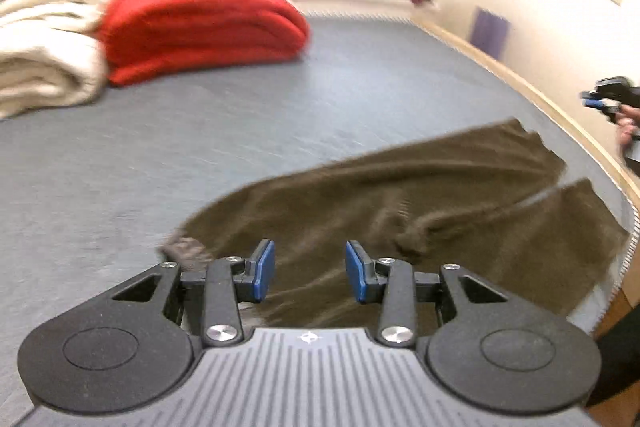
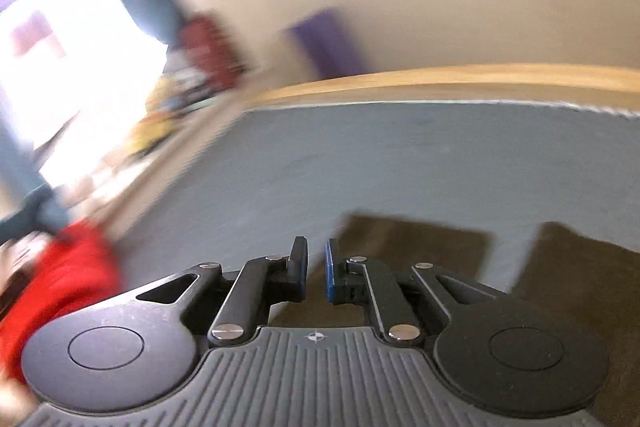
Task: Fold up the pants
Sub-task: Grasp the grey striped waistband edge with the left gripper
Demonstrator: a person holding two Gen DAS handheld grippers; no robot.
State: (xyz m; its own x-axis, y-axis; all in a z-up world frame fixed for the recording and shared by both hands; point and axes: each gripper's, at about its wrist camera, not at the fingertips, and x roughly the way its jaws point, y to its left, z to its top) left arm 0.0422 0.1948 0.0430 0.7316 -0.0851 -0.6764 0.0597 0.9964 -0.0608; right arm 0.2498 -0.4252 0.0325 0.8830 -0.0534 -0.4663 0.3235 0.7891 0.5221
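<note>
Your left gripper [image 1: 310, 269] sits at the bottom of the left wrist view, blue pads [image 1: 265, 269] spread with nothing between them. Directly beyond and under it lie the brown pants [image 1: 400, 211], flat on the grey mattress [image 1: 200, 131], not held by anything. The waistband end looks to be at the lower centre, just past your left pads. The two legs run away toward the right edge of the frame, split by a narrow gap, cuffs near the wooden bed rim [image 1: 532, 87]. So the long axis goes from lower centre to mid right, slightly upward in the frame.

Your right gripper [image 2: 317, 273] in its own view has the pads only a narrow gap apart, nothing in them. The two leg ends show at the lower centre and lower right of that view, partly behind the gripper body. In the left view the same gripper shows small at the far right edge, above the cuffs.

My read: left is nearer the waist, right nearer the cuffs. The fold likely runs along that axis, end to end.

Far back, upper left: red folded blanket [image 1: 200, 27] and cream towels [image 1: 44, 39], well apart from the pants. The views are blurred, so fine wrinkles are unclear.
</note>
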